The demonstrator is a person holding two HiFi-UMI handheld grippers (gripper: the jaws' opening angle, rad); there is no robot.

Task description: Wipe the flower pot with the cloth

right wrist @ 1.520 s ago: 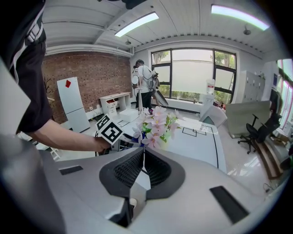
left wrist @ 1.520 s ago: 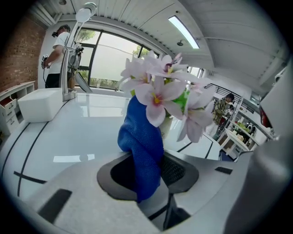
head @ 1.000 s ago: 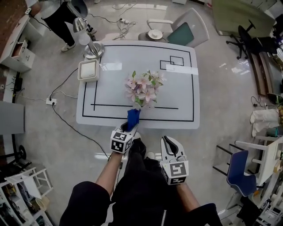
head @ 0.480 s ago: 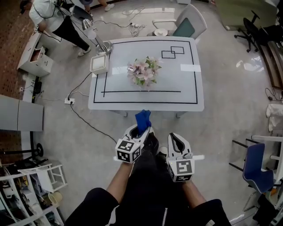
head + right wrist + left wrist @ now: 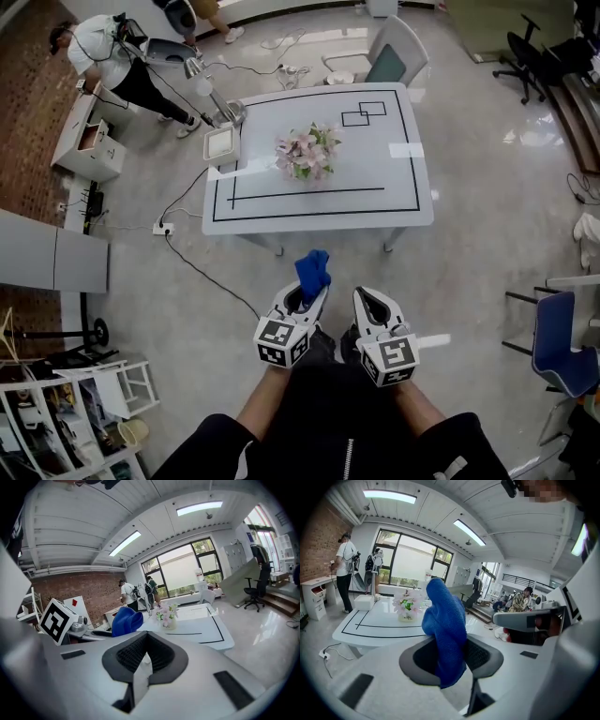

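Note:
A small pot of pink flowers [image 5: 307, 154] stands near the middle of the white table [image 5: 403, 197], well away from me. In the left gripper view the flower pot [image 5: 407, 607] shows far off beyond the cloth. My left gripper [image 5: 307, 291] is shut on a blue cloth [image 5: 312, 270], which sticks up from its jaws [image 5: 445, 634]. My right gripper [image 5: 367, 302] is beside it, jaws shut with nothing between them [image 5: 146, 656]. Both grippers hang over the floor in front of the table. The right gripper view shows the cloth [image 5: 125, 620] at left and the flower pot [image 5: 166, 616] ahead.
A white box [image 5: 221, 143] and a desk lamp [image 5: 208, 86] sit at the table's far left corner. A chair [image 5: 394, 56] stands behind the table. A cable and power strip [image 5: 161, 228] lie on the floor at left. A person [image 5: 112, 66] stands at a desk far left.
I have backed away from the table: it and the flower pot look smaller and farther. Both grippers stay close to my body, the left still holding the cloth.

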